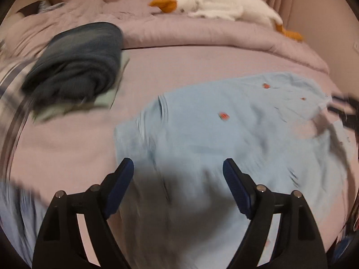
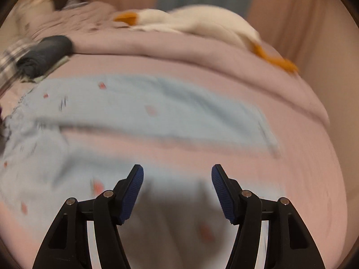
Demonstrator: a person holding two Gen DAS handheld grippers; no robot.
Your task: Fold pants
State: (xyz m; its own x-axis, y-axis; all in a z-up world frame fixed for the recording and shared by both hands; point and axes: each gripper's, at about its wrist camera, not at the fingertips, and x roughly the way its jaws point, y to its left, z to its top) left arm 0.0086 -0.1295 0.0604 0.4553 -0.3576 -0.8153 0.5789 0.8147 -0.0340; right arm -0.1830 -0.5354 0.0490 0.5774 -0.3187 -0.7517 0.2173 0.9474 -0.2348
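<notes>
Light blue pants [image 1: 224, 130] with small red marks lie spread on the pink bed sheet [image 1: 67, 143]. They also show in the right wrist view [image 2: 139, 107], with two legs lying apart. My left gripper [image 1: 178, 168] is open and empty just above the pants' near part. My right gripper [image 2: 177, 174] is open and empty above the near leg. Both views are blurred by motion.
A pile of folded dark and pale green clothes [image 1: 76, 67] sits at the left on the bed, also in the right wrist view [image 2: 44, 53]. A white plush duck [image 1: 215, 4] lies on the rolled pink duvet [image 1: 202, 35] at the back. Curtains hang behind.
</notes>
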